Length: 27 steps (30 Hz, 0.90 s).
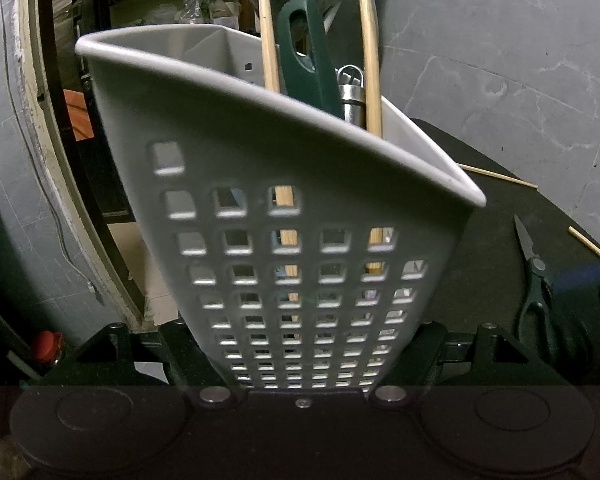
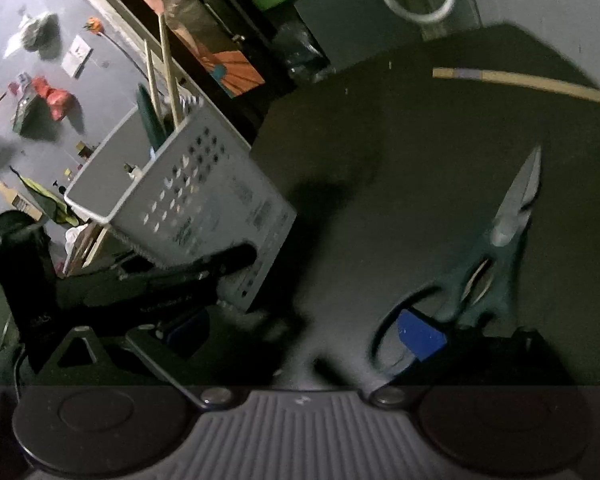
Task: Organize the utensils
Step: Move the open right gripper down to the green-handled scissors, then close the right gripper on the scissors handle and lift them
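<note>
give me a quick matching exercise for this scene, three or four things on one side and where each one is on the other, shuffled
Things:
1. grey perforated basket
2. scissors
3. dark green handle
4. loose wooden stick

Places:
A. standing inside the basket
B. lying alone on the dark table, far side
C. clamped by the left hand-held gripper
D. on the table, handles by the right hand-held gripper's blue pad

Pairs: 1-C, 2-D, 3-A, 4-B
</note>
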Each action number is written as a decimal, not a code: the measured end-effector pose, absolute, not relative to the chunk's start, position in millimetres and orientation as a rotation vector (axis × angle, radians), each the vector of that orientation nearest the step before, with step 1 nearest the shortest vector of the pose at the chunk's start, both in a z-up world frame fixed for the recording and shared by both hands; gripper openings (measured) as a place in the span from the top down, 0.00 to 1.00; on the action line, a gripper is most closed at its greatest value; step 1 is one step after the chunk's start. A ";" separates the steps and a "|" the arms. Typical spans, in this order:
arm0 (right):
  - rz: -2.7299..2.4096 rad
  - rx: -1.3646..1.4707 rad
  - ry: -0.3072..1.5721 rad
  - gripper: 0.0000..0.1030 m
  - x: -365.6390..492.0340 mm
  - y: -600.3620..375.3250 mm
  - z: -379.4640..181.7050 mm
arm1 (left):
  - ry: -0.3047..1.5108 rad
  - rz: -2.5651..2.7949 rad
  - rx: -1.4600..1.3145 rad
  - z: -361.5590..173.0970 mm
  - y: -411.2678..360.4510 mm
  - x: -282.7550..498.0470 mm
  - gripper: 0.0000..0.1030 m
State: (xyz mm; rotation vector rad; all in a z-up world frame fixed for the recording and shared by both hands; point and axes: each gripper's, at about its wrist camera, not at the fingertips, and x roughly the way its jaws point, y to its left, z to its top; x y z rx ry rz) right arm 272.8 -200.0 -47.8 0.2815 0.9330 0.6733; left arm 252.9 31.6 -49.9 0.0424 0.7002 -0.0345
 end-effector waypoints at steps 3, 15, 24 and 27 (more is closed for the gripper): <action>0.634 0.246 0.902 0.00 294.8 -213.1 -43.9 | 0.701 -0.034 0.049 -50.3 31.3 252.0 0.26; 0.474 0.295 0.962 0.01 349.9 -240.6 -67.3 | 0.699 -0.034 0.046 -48.1 31.4 251.9 0.26; 0.276 0.405 1.026 0.01 262.4 -282.1 -69.1 | 0.695 -0.031 0.039 -50.0 31.4 251.1 0.26; 0.224 0.467 1.054 0.00 235.5 -284.5 -67.0 | 0.696 -0.031 0.040 -49.5 31.4 250.7 0.26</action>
